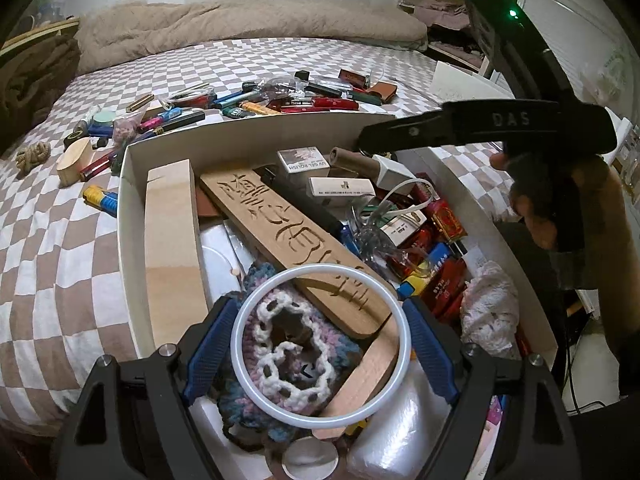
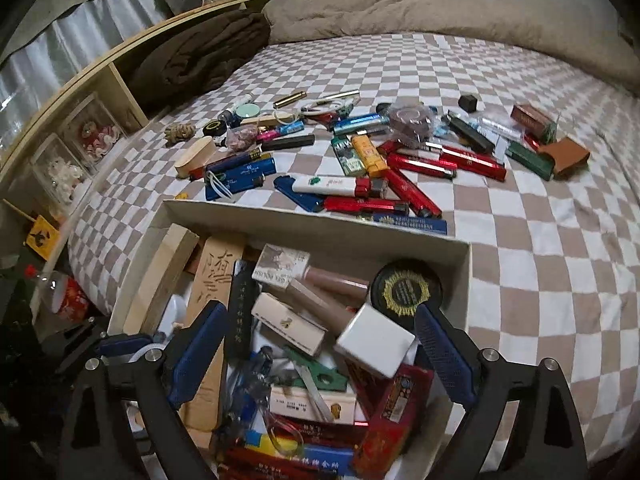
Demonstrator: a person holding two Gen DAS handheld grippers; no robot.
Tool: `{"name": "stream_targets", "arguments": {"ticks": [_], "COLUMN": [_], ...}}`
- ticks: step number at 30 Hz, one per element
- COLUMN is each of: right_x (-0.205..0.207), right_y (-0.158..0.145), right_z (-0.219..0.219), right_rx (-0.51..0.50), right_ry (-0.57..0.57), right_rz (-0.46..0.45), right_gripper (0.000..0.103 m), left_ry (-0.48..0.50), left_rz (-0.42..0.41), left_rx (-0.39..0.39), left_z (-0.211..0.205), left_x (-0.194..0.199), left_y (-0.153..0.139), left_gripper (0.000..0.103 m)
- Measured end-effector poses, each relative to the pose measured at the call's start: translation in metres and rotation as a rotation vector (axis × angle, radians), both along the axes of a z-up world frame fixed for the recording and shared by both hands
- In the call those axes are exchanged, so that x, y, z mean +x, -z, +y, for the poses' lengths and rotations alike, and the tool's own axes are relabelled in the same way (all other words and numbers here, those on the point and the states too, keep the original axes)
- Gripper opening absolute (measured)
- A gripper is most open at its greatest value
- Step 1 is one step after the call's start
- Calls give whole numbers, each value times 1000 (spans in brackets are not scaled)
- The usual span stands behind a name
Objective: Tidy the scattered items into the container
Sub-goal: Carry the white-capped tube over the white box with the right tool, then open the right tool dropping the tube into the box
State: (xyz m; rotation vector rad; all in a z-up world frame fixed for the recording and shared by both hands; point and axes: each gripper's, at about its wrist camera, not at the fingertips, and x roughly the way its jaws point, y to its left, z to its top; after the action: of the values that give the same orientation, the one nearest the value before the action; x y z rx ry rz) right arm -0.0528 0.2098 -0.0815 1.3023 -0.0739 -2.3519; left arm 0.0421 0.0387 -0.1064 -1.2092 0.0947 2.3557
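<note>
A white cardboard box (image 1: 132, 216) on the bed holds wooden boards, small boxes, lighters and a crocheted piece. My left gripper (image 1: 320, 354) is over the box's near end, its blue pads (image 1: 212, 344) against a white ring (image 1: 256, 392) that it holds above the crochet. My right gripper (image 2: 320, 356) is open and empty over the box (image 2: 320, 224), above a white block (image 2: 374, 340) and a black round tin (image 2: 406, 286). It also shows from the side in the left wrist view (image 1: 362, 144). Lighters and pens (image 2: 400, 168) lie scattered on the checkered sheet beyond the box.
A beige duvet (image 2: 440, 8) lies along the far side of the bed. A brown blanket (image 2: 196, 56) and a wooden shelf (image 2: 80, 92) stand at the left. A wooden oval piece (image 2: 194, 156) and a rope knot (image 2: 180, 132) lie near the left scatter.
</note>
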Motion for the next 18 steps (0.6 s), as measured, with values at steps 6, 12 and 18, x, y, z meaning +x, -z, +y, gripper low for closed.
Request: {"name": "stream_targets", "arguments": {"ticks": [6,12,18], "right_x": [8,20,12], "right_y": [4,9,17], "right_z": [0,-17,-20], "right_rx": [-60,-61,-86], "right_ry": [-58,-150,-162], "right_rz": [-51,-79,-113], "right_gripper": [95,95,95], "left_ry": [1,2,1], "left_rz": [-3,-4,-7], "left_rx": [15,17,23], "left_z": [0,1,0], "left_x": [-1,-1,0], "left_y": [1,0,0], "left_gripper": [85,85,85]}}
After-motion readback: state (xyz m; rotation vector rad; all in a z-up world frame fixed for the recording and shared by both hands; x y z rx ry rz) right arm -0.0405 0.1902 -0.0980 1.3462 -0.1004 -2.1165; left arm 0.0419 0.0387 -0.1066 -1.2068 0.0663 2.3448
